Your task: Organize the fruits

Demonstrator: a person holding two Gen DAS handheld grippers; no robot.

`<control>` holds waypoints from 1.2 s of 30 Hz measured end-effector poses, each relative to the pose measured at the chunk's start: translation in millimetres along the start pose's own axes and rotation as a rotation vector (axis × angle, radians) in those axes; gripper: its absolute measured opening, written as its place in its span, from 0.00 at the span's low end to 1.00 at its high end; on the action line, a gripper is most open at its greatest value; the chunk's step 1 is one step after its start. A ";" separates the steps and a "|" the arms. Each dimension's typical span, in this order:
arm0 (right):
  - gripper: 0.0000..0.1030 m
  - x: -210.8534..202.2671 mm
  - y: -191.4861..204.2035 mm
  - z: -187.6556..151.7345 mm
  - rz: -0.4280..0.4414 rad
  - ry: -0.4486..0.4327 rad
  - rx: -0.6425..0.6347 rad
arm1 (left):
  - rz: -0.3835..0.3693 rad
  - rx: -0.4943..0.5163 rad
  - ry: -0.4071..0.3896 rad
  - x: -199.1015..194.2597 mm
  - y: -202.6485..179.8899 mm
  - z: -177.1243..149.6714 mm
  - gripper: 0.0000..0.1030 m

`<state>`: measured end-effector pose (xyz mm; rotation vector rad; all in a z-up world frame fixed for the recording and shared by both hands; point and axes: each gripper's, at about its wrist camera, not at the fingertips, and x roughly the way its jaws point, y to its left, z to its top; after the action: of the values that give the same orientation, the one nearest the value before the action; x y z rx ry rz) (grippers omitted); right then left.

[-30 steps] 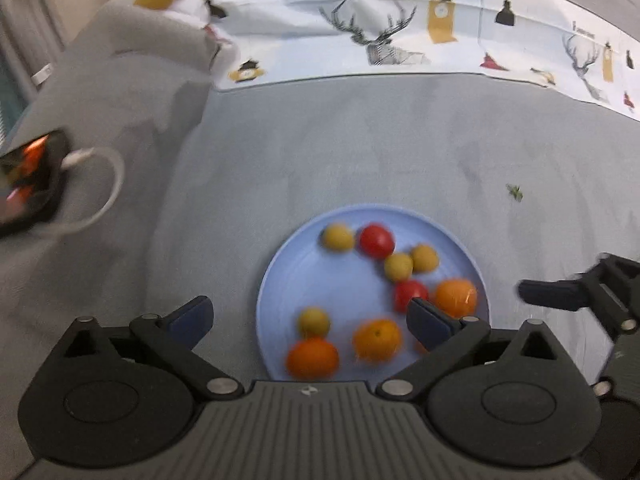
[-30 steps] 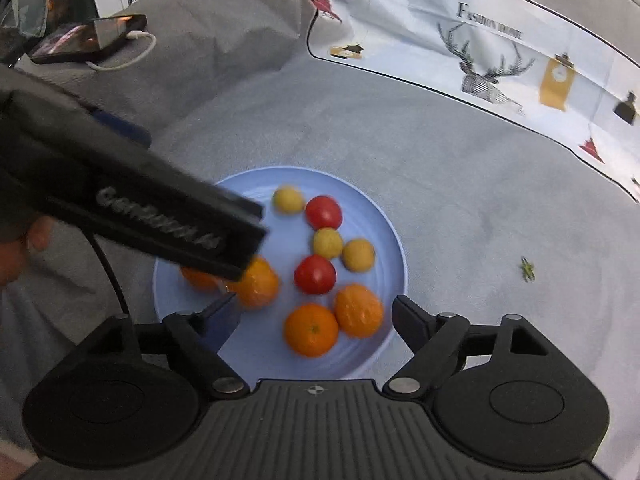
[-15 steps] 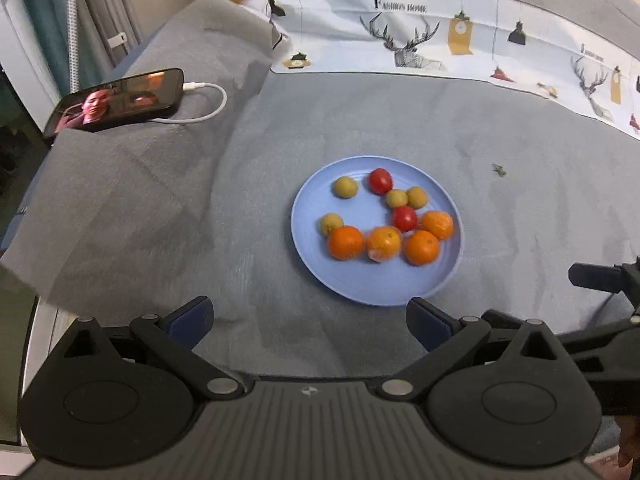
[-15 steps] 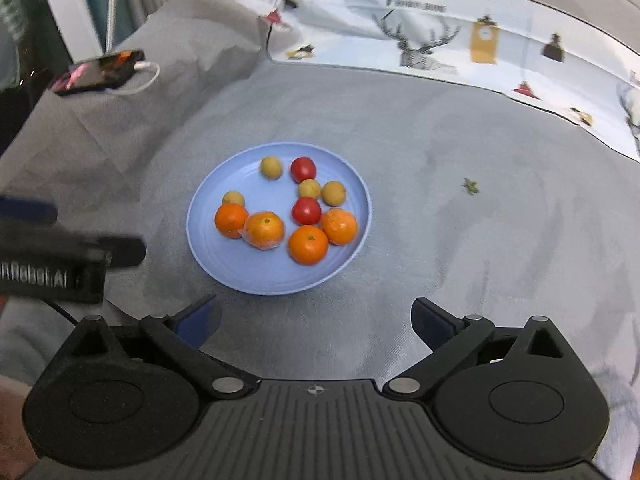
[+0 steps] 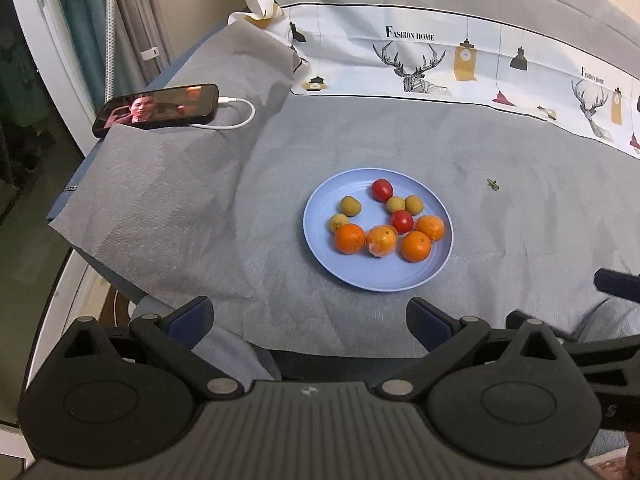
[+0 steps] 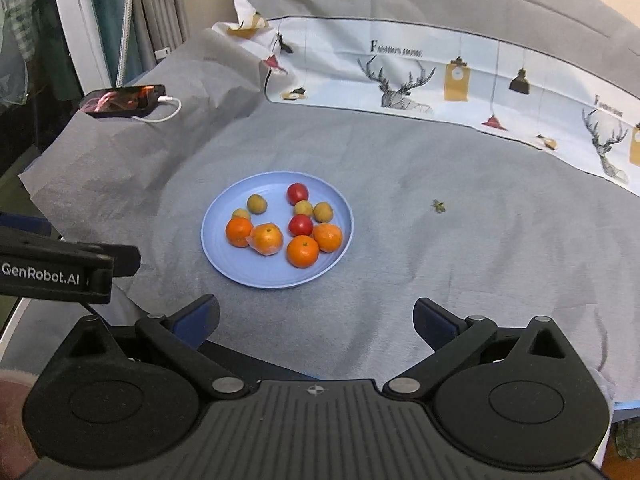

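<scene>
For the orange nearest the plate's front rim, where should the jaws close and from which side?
Grip the front orange across its widest middle, coming from above with the right gripper, whose jaws stand open. It is round, so any width works, but another orange and a wrapped one crowd its sides. The bare blue plate in front leaves room for one finger.

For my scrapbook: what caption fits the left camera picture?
Open left gripper hangs before a blue plate of fruit.
</scene>
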<state>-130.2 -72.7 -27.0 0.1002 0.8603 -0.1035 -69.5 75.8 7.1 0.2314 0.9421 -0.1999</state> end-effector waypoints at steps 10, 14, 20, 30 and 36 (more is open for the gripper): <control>0.99 -21.8 -1.4 -7.5 -0.034 -0.061 0.006 | 0.014 0.031 -0.014 -11.7 -8.5 -9.4 1.00; 0.99 -26.6 1.3 -8.4 -0.034 -0.079 -0.006 | 0.030 0.024 -0.006 -13.2 -6.7 -11.0 1.00; 0.99 -30.8 4.3 -8.7 -0.026 -0.095 -0.015 | 0.037 0.029 -0.005 -15.5 -6.4 -12.1 1.00; 0.99 -32.8 6.2 -8.7 -0.032 -0.104 -0.012 | 0.034 0.037 -0.011 -17.0 -7.1 -12.7 1.00; 0.99 -33.0 7.6 -8.6 -0.031 -0.103 -0.017 | 0.033 0.039 -0.010 -16.3 -7.7 -12.6 1.00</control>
<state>-157.0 -62.4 -7.2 0.0649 0.7598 -0.1293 -90.7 73.1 12.5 0.2814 0.9244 -0.1894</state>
